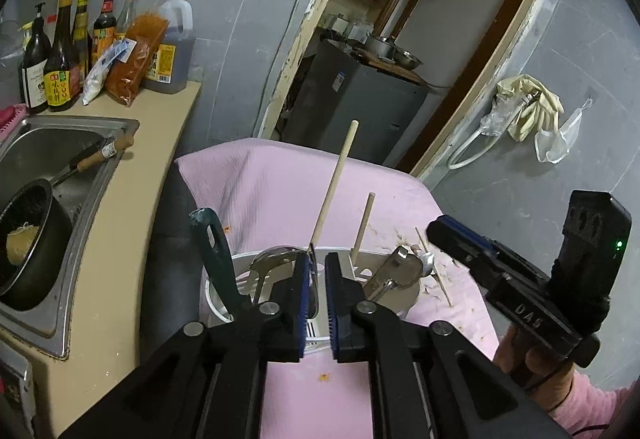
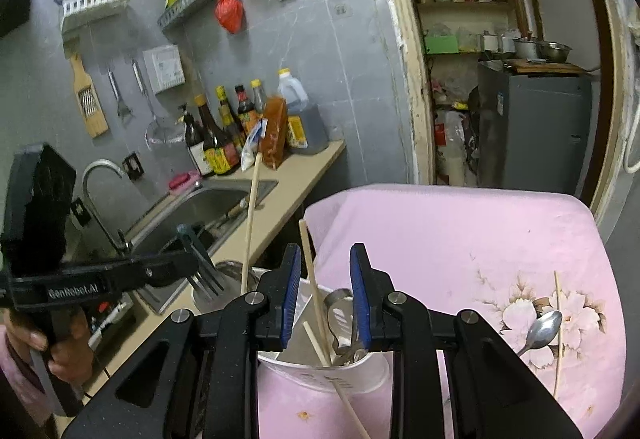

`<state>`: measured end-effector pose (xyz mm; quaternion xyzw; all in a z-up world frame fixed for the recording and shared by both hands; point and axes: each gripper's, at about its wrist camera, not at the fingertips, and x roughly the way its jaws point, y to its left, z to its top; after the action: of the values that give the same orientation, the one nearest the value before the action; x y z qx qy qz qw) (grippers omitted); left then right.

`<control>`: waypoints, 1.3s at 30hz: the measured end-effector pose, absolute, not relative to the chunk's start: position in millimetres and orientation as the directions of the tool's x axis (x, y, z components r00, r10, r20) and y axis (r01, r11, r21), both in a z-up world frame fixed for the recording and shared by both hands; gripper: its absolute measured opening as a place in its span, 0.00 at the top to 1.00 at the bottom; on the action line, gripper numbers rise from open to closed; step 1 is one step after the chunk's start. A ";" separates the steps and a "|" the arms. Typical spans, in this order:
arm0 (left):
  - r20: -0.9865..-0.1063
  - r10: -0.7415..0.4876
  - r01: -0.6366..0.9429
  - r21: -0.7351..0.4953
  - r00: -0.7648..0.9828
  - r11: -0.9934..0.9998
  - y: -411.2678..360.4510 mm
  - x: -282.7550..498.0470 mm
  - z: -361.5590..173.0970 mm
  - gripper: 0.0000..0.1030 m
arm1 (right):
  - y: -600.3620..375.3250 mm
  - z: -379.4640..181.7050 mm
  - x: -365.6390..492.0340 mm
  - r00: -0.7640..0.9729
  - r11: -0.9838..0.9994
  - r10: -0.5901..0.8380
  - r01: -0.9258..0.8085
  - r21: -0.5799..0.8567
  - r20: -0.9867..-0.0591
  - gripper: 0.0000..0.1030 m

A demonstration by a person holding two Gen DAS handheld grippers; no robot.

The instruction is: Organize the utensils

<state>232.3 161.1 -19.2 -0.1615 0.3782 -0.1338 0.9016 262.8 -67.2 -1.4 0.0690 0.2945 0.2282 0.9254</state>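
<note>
On the pink-covered table (image 2: 460, 231) in front of you stands the white holder (image 2: 320, 375), already stocked with a dark green handle (image 1: 218, 259), a metal ladle (image 1: 276, 259) and other utensils. Your left claw (image 1: 319, 259) hangs over its middle, jaws only slightly apart. A long wooden stick (image 1: 334, 183) rises from the narrow gap beside the left pad, and the pads do not pinch it. Your right claw (image 2: 326, 259) is over the holder's near side, jaws wider apart and gripping nothing. A chopstick (image 2: 310, 271) leans up between them, touching neither pad. A spoon (image 2: 542, 329) and another chopstick (image 2: 558, 331) lie on the cloth to the right, outside the holder.
</note>
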 end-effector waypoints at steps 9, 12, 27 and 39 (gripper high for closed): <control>-0.522 -0.292 0.122 -0.336 0.801 0.934 138.6 210.9 5.9 0.44 | -108.0 19.7 245.3 0.808 0.912 0.397 -0.295 0.285 -0.436 0.53; -0.493 -0.248 0.109 -0.293 0.834 0.950 125.5 206.8 14.5 0.31 | -126.1 29.0 235.1 0.848 0.929 0.349 -0.256 0.269 -0.398 0.45; -0.330 -0.119 0.072 -0.151 0.936 0.986 19.6 207.3 38.0 0.00 | -233.7 63.3 196.2 0.971 0.987 0.079 -0.045 0.153 -0.225 0.02; -0.325 -0.117 0.083 -0.117 0.939 0.990 -62.2 232.6 18.5 0.00 | -304.2 40.6 219.7 0.967 0.992 0.052 -0.021 0.125 -0.251 0.02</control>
<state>232.6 -62.2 18.5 -0.0506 0.1677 -0.0508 0.9832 219.7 -304.2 40.6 0.0607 0.1280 0.0183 0.9897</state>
